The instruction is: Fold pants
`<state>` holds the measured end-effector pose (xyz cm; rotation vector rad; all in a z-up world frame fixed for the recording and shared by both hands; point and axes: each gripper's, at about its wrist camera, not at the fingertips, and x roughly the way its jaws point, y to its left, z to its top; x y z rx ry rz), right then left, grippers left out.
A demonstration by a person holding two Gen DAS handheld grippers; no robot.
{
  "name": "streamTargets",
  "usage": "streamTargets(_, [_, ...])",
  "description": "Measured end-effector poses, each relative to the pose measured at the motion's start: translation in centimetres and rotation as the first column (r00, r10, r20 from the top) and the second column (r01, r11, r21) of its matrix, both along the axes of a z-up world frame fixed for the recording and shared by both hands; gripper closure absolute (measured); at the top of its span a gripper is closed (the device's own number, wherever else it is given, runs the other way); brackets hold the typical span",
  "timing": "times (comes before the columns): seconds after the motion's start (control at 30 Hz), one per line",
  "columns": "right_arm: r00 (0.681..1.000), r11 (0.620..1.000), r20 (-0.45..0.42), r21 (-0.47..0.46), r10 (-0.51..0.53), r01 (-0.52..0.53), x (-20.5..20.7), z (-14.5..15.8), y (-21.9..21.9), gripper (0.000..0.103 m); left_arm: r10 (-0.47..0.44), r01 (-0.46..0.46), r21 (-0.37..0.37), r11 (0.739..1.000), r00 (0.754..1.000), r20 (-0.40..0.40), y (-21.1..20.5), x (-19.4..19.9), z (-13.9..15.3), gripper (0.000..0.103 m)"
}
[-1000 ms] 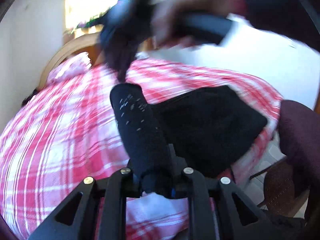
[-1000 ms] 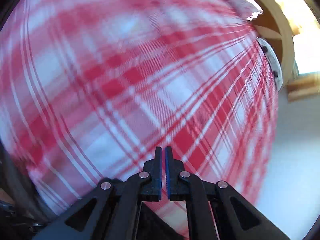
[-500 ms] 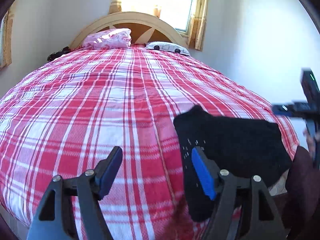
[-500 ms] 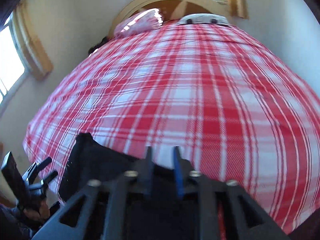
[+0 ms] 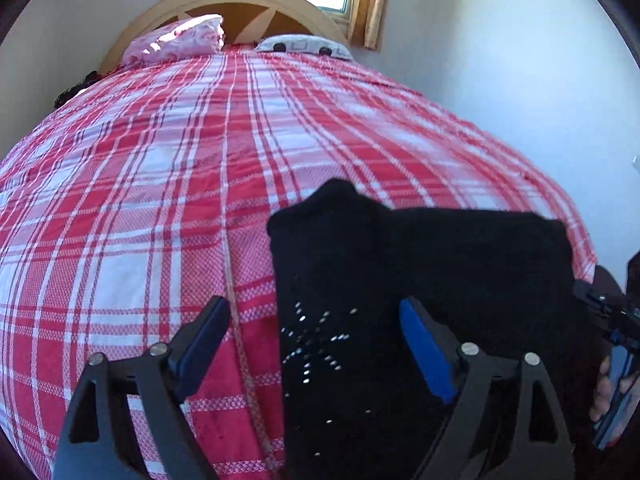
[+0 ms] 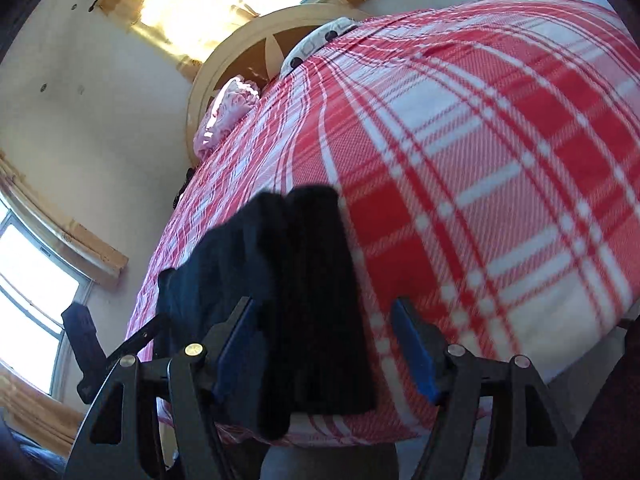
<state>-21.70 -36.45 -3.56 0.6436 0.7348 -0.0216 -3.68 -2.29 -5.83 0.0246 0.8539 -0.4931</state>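
Note:
The black pants (image 5: 420,264) lie folded on the red plaid bed (image 5: 160,184), near its front right corner, with a studded star pattern on the near leg. My left gripper (image 5: 314,340) hovers over that leg, its jaws opening wide and its pads off the cloth. In the right wrist view the pants (image 6: 308,280) hang slightly over the bed edge. My right gripper (image 6: 324,346) straddles their near end, its jaws also opening and not pressing. A hand holds the right gripper (image 5: 616,340) at the far right of the left view. The left gripper (image 6: 84,344) shows at the left of the right view.
Pink pillow (image 5: 176,38) and a patterned white pillow (image 5: 304,46) lie against the curved wooden headboard (image 5: 248,4). Windows with wooden frames (image 6: 80,252) stand behind and beside the bed. A dark maroon chair (image 5: 608,280) is beside the bed's right corner.
The left gripper let go of the raised pant leg, which now lies flat on the folded pants. The right gripper swung from bare bedcover over to the pants. Both opened.

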Motion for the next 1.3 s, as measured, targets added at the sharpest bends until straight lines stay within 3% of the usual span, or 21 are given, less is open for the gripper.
streamTargets(0.1, [1.000, 1.000, 0.024, -0.006, -0.008, 0.008, -0.6, -0.2, 1.5, 0.028, 0.017, -0.020, -0.036, 0.999, 0.996, -0.084, 0.8, 0.5, -1.1, 0.000])
streamTargets(0.17, [1.000, 1.000, 0.022, 0.011, 0.000, -0.001, -0.9, -0.4, 2.5, 0.028, 0.026, -0.036, -0.087, 0.996, 0.993, -0.115, 1.6, 0.8, -1.3, 0.000])
streamTargets(0.3, [0.999, 0.990, -0.013, -0.136, 0.037, -0.038, -0.5, -0.2, 5.4, 0.028, 0.009, -0.018, -0.069, 0.997, 0.991, -0.132, 1.1, 0.2, -1.1, 0.000])
streamTargets(0.37, [1.000, 0.996, 0.005, -0.085, 0.023, -0.023, -0.4, -0.6, 4.8, 0.028, -0.024, 0.010, -0.091, 0.996, 0.988, -0.155, 1.1, 0.0, -1.2, 0.000])
streamTargets(0.47, [0.999, 0.997, 0.041, 0.079, -0.017, 0.014, -0.9, -1.4, 2.6, 0.029, -0.031, 0.017, -0.090, 0.996, 0.987, -0.160, 1.0, -0.2, -1.3, 0.000])
streamTargets(0.57, [1.000, 1.000, 0.003, 0.004, 0.004, -0.004, -0.3, -1.0, 3.8, 0.029, -0.013, 0.003, -0.062, 0.998, 0.987, -0.158, 0.5, -0.2, -1.4, 0.000])
streamTargets(0.67, [0.998, 0.990, -0.067, -0.140, 0.018, -0.027, 0.9, -0.4, 5.9, 0.029, -0.017, 0.007, -0.064, 0.998, 0.986, -0.169, 0.3, -0.1, -1.2, 0.017])
streamTargets(0.7, [0.996, 0.985, -0.084, -0.170, 0.015, -0.029, 1.2, -0.3, 6.3, 0.029, -0.043, 0.024, -0.101, 0.995, 0.980, -0.194, 0.4, 0.0, -1.2, 0.033])
streamTargets(0.8, [0.992, 0.967, -0.126, -0.253, 0.002, -0.035, 1.8, -0.2, 7.0, 0.037, -0.040, 0.018, -0.106, 0.994, 0.978, -0.205, 0.5, 0.0, -1.0, 0.039])
streamTargets(0.87, [0.991, 0.957, -0.131, -0.287, 0.003, -0.041, 1.7, 0.0, 7.5, 0.059, -0.036, 0.016, -0.100, 0.995, 0.980, -0.194, 0.6, -0.2, -0.8, 0.045])
streamTargets(0.9, [0.992, 0.957, -0.123, -0.282, 0.025, -0.059, 1.8, 0.2, 7.8, 0.065, -0.033, 0.016, -0.093, 0.996, 0.982, -0.185, 0.5, -0.3, -0.7, 0.051])
streamTargets(1.03, [0.992, 0.925, -0.124, -0.373, 0.030, -0.075, 1.6, 0.6, 9.0, 0.068, -0.018, 0.012, -0.045, 0.999, 0.991, -0.136, 0.2, -1.0, 0.2, 0.068])
streamTargets(1.3, [0.996, 0.896, -0.079, -0.440, 0.031, -0.062, 0.2, 2.7, 10.9, 0.070, -0.039, 0.036, -0.036, 0.999, 0.995, -0.088, 0.1, -1.2, 1.6, 0.083])
